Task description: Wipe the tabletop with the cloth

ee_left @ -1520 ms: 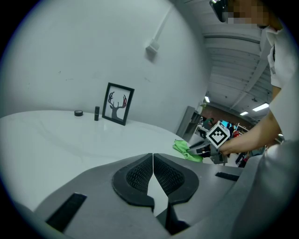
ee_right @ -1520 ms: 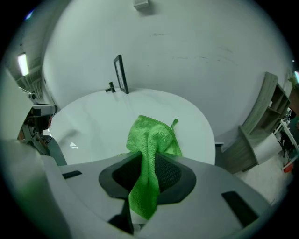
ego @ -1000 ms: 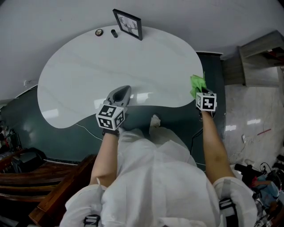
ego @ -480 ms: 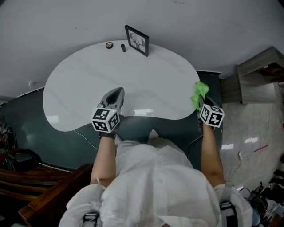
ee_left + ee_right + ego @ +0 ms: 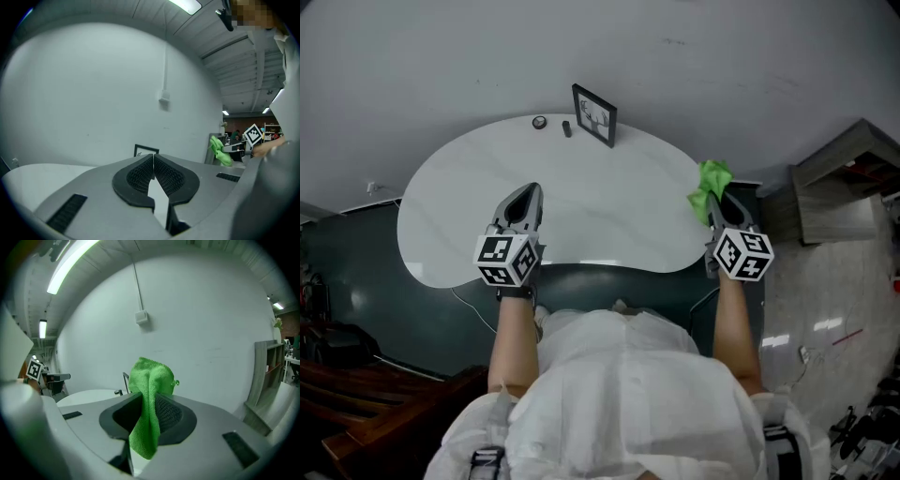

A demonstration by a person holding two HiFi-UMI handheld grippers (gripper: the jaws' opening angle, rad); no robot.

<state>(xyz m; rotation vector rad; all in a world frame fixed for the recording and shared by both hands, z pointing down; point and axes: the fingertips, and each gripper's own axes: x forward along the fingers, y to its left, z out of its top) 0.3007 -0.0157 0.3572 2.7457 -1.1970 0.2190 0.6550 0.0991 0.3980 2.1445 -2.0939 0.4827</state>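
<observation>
Green cloth is clamped in the right gripper's jaws. One fold pokes up past the tips and the rest dangles down between them. It's hanging right by the right-hand edge of the white surface, and it looks lifted rather than pressed flat.

Versus a second ago, the head view has pulled back. The left gripper has drifted left along the near side, and the cloth has stayed at that right edge. The left jaws are squeezed together on nothing.

Both gripper views look level at the wall, so I'd say no stroke is happening right now. The cloth has to drop onto the surface first.

Other stuff:
- picture frame standing at the far edge
- small round thing and small dark thing just left of it
- grey shelf unit off to the right

The frame and the two bits would block a far-edge pass.
</observation>
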